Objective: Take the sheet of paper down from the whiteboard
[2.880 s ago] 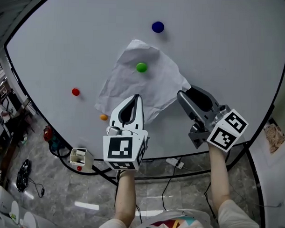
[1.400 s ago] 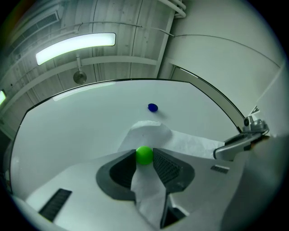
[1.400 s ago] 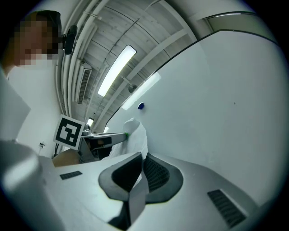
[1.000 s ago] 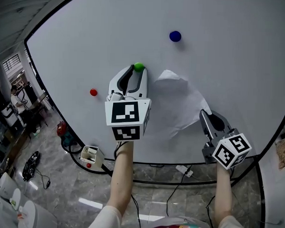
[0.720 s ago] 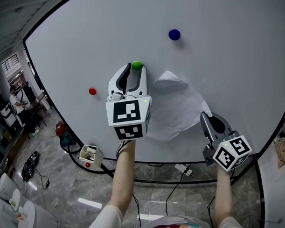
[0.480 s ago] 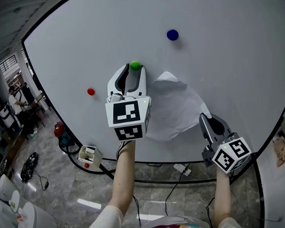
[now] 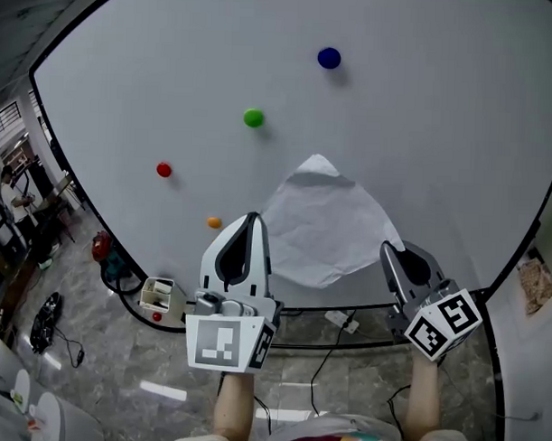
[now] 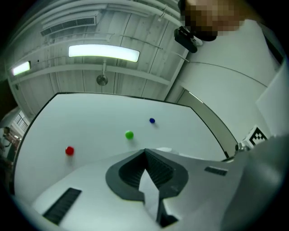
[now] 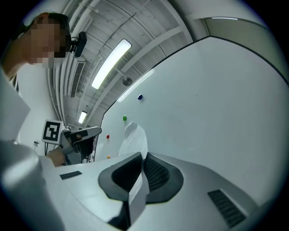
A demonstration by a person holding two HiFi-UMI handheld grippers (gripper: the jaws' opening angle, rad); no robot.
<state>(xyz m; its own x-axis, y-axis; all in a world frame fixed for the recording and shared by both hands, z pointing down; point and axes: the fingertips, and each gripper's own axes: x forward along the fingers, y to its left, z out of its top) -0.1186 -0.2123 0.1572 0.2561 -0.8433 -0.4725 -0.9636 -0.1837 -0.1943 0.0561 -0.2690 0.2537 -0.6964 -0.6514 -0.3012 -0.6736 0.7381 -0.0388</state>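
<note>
Visibly creased white sheet of paper (image 7: 323, 228).

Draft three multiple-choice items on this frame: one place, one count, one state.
1. In the head view, where is the blue magnet relative to the green magnet? A above and right; B directly below; C level, to its left.
2. How many magnets are on the whiteboard? A two; B six; C four.
3. What holds the sheet of paper? A a magnet; B both tongs; C nothing.
Answers: 1 A, blue sits higher and further right. 2 C, the red magnet and orange magnet complete four. 3 B, the left tongs, which have just closed, and the right tongs each pinch its edge.
</note>
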